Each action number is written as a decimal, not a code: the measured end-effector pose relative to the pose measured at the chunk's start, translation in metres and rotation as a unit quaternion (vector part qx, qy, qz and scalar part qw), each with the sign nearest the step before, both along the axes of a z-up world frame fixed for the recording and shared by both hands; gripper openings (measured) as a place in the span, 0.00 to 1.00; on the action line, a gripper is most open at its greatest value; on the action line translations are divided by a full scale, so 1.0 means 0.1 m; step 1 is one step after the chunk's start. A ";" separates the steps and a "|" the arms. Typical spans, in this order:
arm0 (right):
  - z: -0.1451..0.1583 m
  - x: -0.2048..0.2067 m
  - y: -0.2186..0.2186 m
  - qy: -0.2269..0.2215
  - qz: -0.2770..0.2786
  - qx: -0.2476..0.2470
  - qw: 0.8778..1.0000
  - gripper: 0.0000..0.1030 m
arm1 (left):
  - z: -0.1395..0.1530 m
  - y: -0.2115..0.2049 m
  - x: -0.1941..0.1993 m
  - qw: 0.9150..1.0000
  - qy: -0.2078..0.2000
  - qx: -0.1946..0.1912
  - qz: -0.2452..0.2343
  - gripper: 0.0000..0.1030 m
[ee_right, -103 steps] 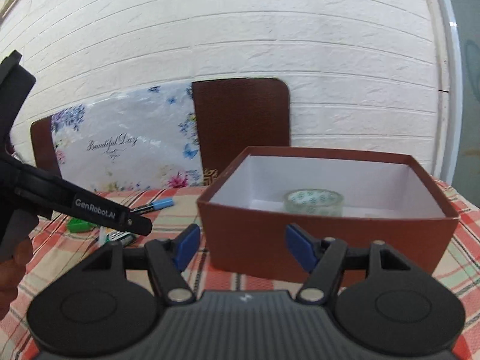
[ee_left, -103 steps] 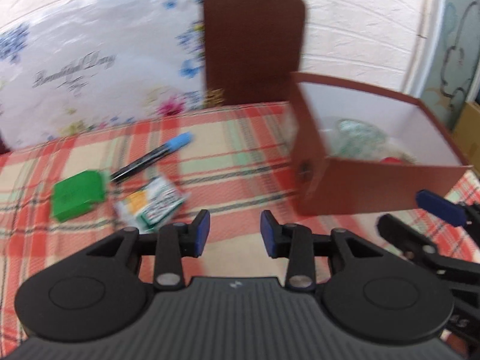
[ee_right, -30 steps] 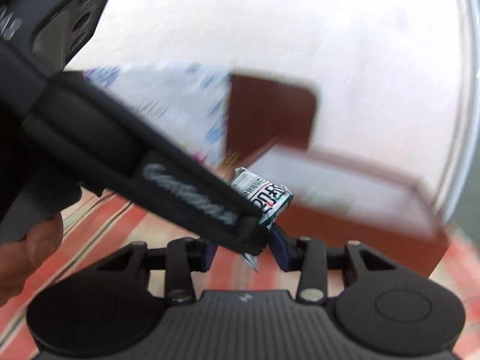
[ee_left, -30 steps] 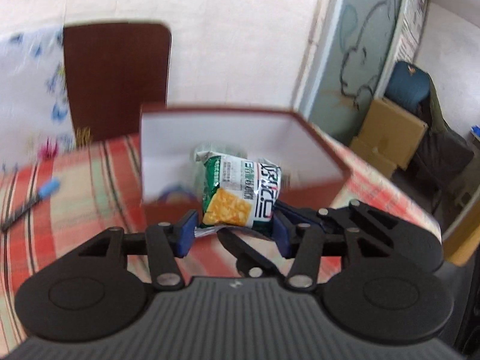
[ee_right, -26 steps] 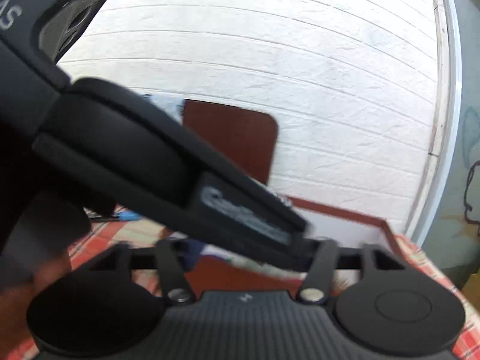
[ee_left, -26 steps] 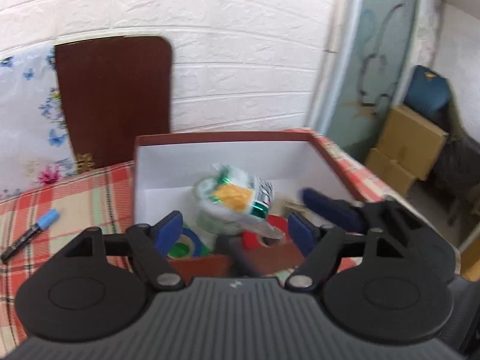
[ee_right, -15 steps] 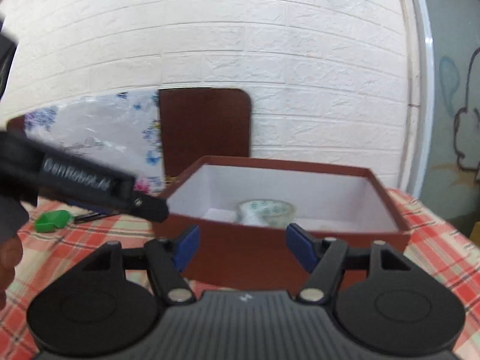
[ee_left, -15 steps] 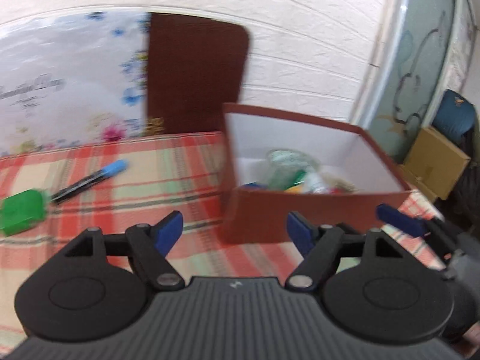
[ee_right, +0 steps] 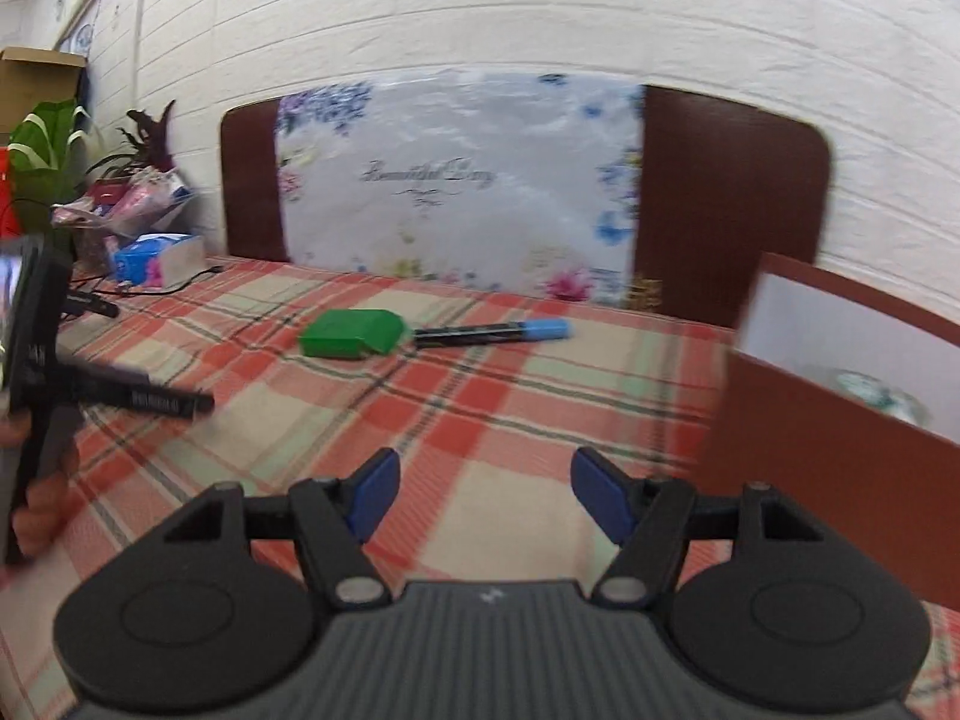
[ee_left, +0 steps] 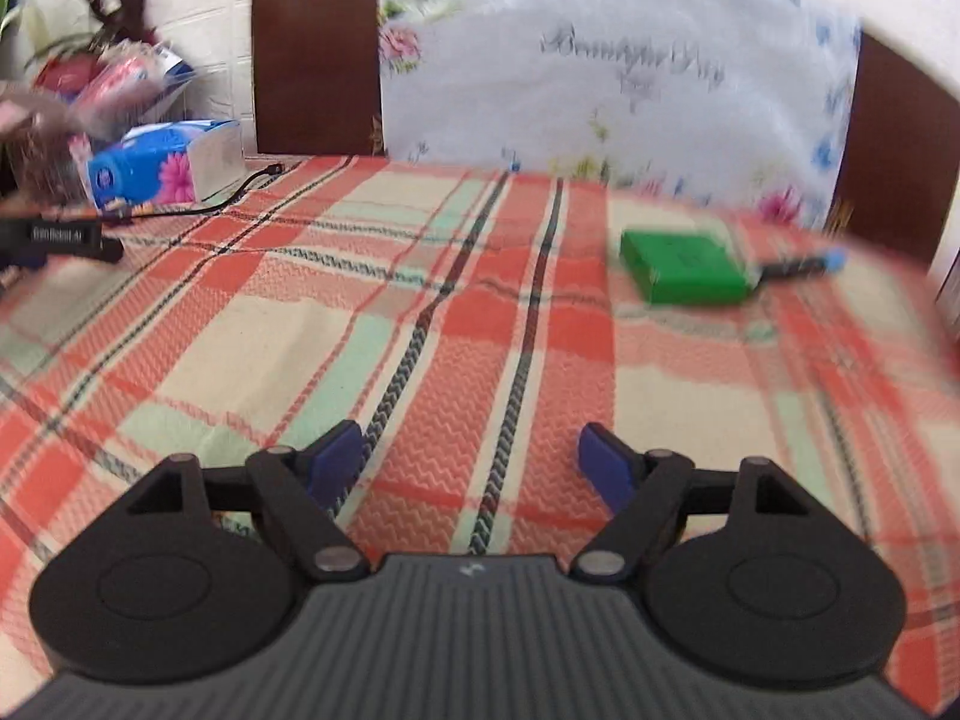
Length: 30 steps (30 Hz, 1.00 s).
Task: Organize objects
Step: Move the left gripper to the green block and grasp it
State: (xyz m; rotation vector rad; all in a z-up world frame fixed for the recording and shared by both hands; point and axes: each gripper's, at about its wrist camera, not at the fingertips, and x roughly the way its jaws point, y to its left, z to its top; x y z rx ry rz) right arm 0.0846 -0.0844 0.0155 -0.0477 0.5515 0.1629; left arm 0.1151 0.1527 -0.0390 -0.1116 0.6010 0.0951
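Observation:
A flat green box (ee_left: 684, 266) lies on the plaid tablecloth (ee_left: 384, 324), with a black marker with a blue cap (ee_left: 804, 263) just right of it. Both show in the right wrist view, green box (ee_right: 351, 333) and marker (ee_right: 492, 330). The brown box with white inside (ee_right: 840, 420) stands at the right, a tape roll (ee_right: 870, 399) inside it. My left gripper (ee_left: 471, 468) is open and empty, low over the cloth, well short of the green box. My right gripper (ee_right: 483, 489) is open and empty, left of the brown box.
A blue tissue box (ee_left: 162, 162), a black cable (ee_left: 240, 192) and plants sit at the far left. A floral board (ee_right: 462, 180) leans on brown chair backs against the white brick wall. The left gripper's handle (ee_right: 42, 372) shows at the right wrist view's left edge.
My left gripper dropped the snack packet into the brown box, opened, then swung left away from the box toward the green box and marker. The right gripper also turned left.

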 end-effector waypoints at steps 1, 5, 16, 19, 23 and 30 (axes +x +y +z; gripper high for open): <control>0.00 0.13 0.09 0.005 0.006 0.005 1.000 0.64 | 0.00 0.00 0.01 1.000 -0.002 -0.003 0.002 0.79; 0.00 0.73 0.42 0.008 0.027 0.037 0.999 0.70 | 0.00 -0.13 0.07 1.000 -0.004 0.021 -0.013 0.81; -0.47 1.89 1.40 0.057 0.004 -0.039 0.998 0.95 | -0.04 0.04 0.02 0.999 -0.018 -0.030 -0.031 0.85; -0.57 1.91 1.37 0.058 -0.008 -0.035 0.998 0.77 | -0.04 0.05 0.03 0.999 -0.021 -0.037 -0.031 0.85; -0.54 1.79 1.26 0.055 -0.004 -0.031 0.998 0.60 | -0.04 0.04 0.02 0.999 -0.021 -0.036 -0.031 0.85; -0.51 1.01 0.83 0.058 0.008 -0.037 0.998 0.60 | -0.03 0.04 0.02 0.999 -0.020 -0.035 -0.030 0.86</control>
